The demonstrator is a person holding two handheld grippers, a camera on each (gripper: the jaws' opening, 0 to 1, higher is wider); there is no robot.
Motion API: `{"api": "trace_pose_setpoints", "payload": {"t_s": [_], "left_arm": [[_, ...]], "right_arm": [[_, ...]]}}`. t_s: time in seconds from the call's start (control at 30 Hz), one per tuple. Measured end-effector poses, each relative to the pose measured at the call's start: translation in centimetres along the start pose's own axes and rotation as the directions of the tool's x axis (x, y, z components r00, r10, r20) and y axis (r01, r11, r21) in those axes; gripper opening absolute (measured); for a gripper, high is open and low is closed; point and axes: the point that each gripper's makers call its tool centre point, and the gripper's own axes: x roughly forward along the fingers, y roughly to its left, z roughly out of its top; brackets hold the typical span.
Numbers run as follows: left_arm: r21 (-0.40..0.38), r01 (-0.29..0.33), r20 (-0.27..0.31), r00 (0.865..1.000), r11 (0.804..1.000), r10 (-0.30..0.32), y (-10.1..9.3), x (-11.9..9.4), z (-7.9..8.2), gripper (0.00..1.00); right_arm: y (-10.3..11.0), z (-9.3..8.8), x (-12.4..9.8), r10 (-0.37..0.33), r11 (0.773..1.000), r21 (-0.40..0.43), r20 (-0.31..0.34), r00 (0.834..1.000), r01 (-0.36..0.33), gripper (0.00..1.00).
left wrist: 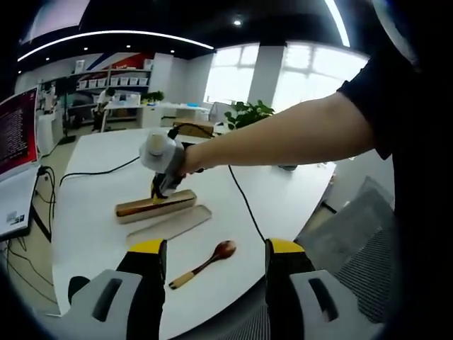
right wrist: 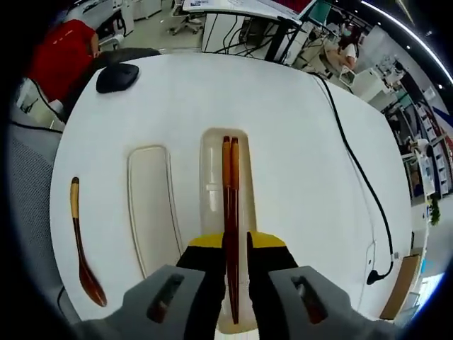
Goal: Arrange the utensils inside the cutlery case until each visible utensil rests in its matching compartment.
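In the right gripper view my right gripper (right wrist: 231, 249) is shut on a pair of dark wooden chopsticks (right wrist: 230, 184). They run lengthwise along the cream cutlery case (right wrist: 209, 166), their far tips near its far end. The case's lid (right wrist: 152, 205) lies beside it on the left, and a wooden spoon (right wrist: 80, 248) lies further left on the table. In the left gripper view my left gripper (left wrist: 216, 249) hangs open above the table's near edge, with the spoon (left wrist: 207, 262) just beyond it. Further on lie the lid (left wrist: 170, 224) and the case (left wrist: 156, 206), with the right gripper (left wrist: 161, 164) over the case.
The round white table (right wrist: 297, 113) carries a black cable (right wrist: 357, 170) on its right side and a black mouse-like object (right wrist: 117, 76) at its far left. A person in red (right wrist: 64, 49) sits beyond it. A person's arm (left wrist: 283, 134) reaches across the left gripper view.
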Motion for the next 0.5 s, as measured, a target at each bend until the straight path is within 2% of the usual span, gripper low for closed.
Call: {"api": "trace_pose_setpoints", "payload": {"t_s": [0.2,0.43,0.5], "left_arm": [[0.013,-0.007,0.010,1.000,1.000,0.007,0.1,-0.1,0.2,0.57],[0.030,-0.012,0.015,1.000,0.999,0.012,0.0,-0.2,0.4,0.57],[0.036,-0.011,0.014,1.000,0.999,0.011,0.0,-0.2,0.4,0.57]], "right_arm": [[-0.5,0.7,-1.5,-0.039,0.999,0.008,0.029,0.999,0.039,0.10],[-0.1,0.4,-2.7,-0.040,0.999,0.016,0.034,0.999,0.040,0.10],[0.1,0.1,-3.0,-0.030,0.999,0.033,0.033,0.999,0.029,0.07]]}}
